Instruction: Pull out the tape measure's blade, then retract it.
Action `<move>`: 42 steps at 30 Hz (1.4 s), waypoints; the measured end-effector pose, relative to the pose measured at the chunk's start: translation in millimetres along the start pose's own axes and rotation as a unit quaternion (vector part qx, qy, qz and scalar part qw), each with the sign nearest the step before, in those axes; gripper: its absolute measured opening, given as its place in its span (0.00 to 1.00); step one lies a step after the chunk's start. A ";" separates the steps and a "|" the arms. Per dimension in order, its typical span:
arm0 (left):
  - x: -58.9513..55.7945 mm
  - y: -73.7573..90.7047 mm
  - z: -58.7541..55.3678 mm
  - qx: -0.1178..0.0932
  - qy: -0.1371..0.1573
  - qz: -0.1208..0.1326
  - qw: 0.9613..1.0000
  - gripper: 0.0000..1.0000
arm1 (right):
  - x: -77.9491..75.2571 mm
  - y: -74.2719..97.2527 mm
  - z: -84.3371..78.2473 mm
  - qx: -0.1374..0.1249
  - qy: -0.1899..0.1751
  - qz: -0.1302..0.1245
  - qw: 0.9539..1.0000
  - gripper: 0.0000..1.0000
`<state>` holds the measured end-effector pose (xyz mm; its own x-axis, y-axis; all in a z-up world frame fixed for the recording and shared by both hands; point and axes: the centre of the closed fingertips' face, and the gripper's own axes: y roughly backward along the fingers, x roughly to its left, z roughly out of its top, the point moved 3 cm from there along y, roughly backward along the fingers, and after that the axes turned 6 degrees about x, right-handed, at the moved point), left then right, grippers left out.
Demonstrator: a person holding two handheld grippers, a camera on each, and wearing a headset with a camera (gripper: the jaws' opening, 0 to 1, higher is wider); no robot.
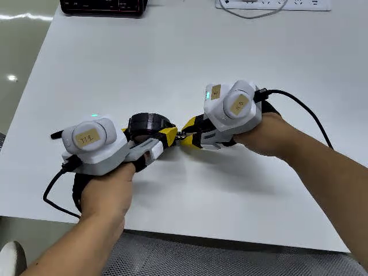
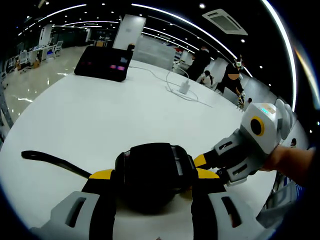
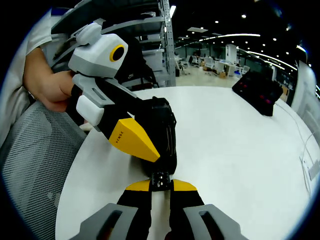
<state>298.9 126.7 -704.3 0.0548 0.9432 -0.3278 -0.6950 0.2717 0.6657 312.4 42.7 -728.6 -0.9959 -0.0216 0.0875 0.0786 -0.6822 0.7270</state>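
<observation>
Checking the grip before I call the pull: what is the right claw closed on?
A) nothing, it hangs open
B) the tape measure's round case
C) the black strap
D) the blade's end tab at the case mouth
D: in the right gripper view the right claw pinches the small blade tab right at the tape measure case, while the left claw grips that case.

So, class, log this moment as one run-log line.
left gripper: shut on round black tape measure | right gripper: shut on its metal blade tip | pull: barely begun | surface: white table
</observation>
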 end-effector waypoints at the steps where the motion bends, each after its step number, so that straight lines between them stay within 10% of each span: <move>1: 0.0 0.0 0.0 0.000 0.000 0.000 1.000 0.56 | 0.1 -0.3 0.2 0.000 0.000 0.000 1.000 0.09; 42: -0.7 1.5 3.3 0.003 -0.019 -0.010 1.000 0.59 | 6.2 6.1 -0.2 -0.003 -0.015 -0.003 1.000 0.17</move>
<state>300.2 127.1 -700.9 0.0957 0.9439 -0.3161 -0.6892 0.2920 0.6632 306.8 38.2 -723.8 -0.9946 0.0032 0.1034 0.0731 -0.6860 0.7240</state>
